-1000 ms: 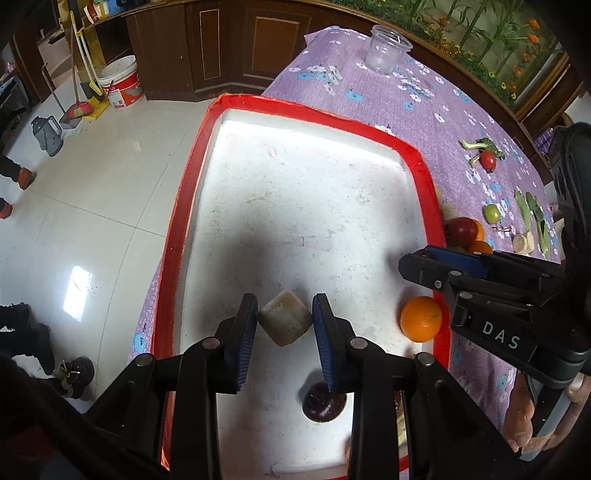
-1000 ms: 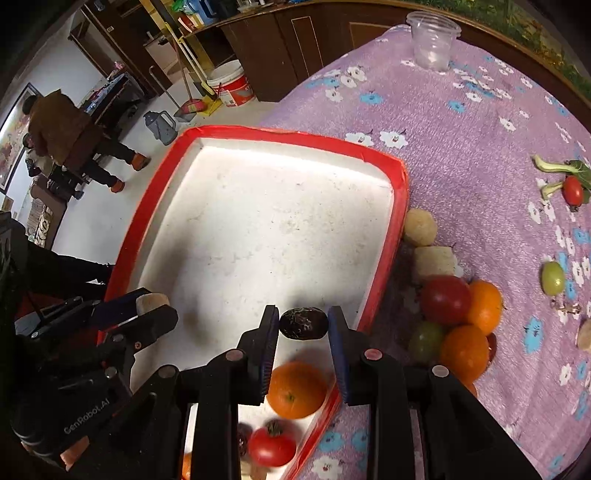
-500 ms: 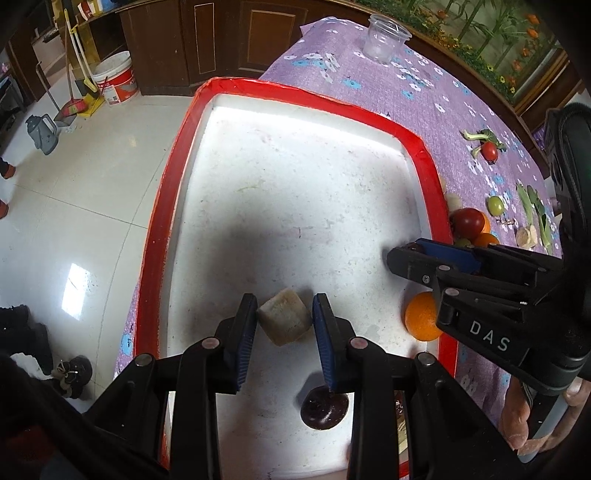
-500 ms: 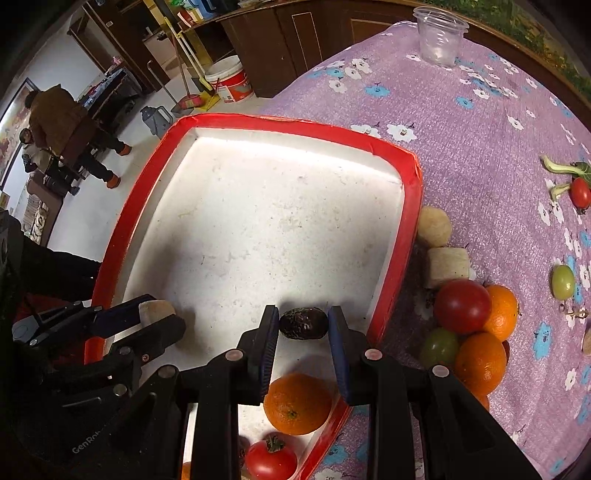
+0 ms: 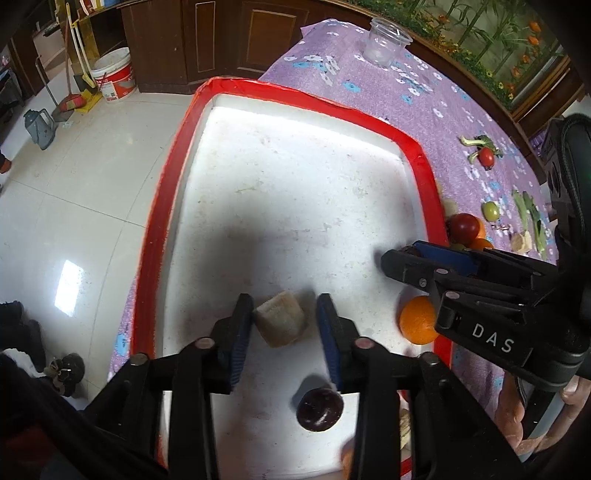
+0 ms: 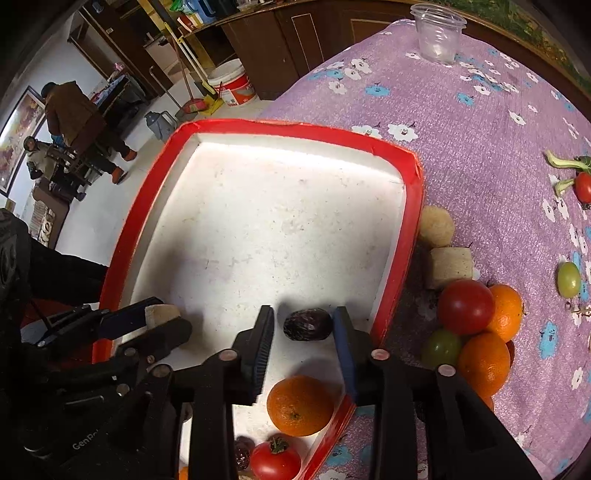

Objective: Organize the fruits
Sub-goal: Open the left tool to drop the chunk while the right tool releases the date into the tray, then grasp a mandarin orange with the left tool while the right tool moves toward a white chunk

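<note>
A white tray with a red rim (image 5: 168, 206) (image 6: 413, 206) lies on the purple cloth. My left gripper (image 5: 284, 328) stands open around a beige cube-shaped piece (image 5: 280, 323) that rests on the tray floor. My right gripper (image 6: 304, 332) is open around a dark date-like fruit (image 6: 308, 324) lying on the tray. In the tray also lie an orange (image 6: 299, 405) (image 5: 417, 320), a tomato (image 6: 275, 459) and another dark fruit (image 5: 319, 409). Beside the tray sits a pile of oranges (image 6: 484, 363), a tomato (image 6: 465, 306), a green fruit (image 6: 441, 347) and two beige pieces (image 6: 448, 266).
A clear plastic cup (image 6: 437, 33) stands at the far end of the table. A small tomato with greens (image 6: 583, 186) and a green fruit (image 6: 569, 278) lie to the right. The table edge and the floor lie left of the tray; people stand far left.
Both grippers have opened: the beige piece and the dark fruit, held before, now rest on the tray between the parted fingers. Both grippers have drifted a little further into the tray.
</note>
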